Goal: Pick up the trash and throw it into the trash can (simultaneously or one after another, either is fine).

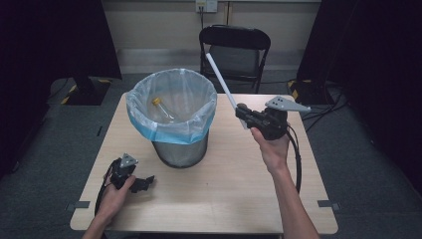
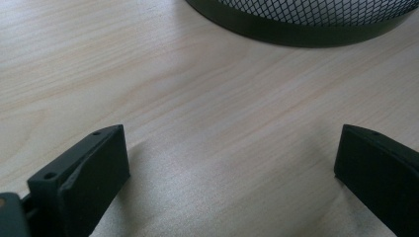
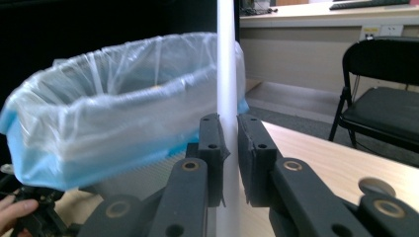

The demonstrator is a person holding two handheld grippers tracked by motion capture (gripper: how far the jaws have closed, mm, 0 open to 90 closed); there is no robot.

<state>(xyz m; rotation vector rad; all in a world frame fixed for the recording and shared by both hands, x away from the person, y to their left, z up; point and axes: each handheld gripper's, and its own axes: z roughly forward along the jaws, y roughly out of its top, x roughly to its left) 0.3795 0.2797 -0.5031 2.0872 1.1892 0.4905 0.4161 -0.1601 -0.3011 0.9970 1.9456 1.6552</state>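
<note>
1. The left gripper [image 1: 142, 183] rests on the near left of the wooden desk [image 1: 224, 194], its jaws spread wide and released, nothing between them.
2. The right gripper [image 1: 242, 115], raised above the desk's right half, is clenched on a white tube [image 1: 220, 79] that slants up and away from it.
3. Between the grippers stands a mesh bin [image 1: 171, 119] lined with a clear, blue-edged bag; a yellow-capped bottle [image 1: 161, 107] lies inside.
4. Beyond the desk stands a black folding chair [image 1: 238, 50].
5. No readable writing or brand shows.
</note>
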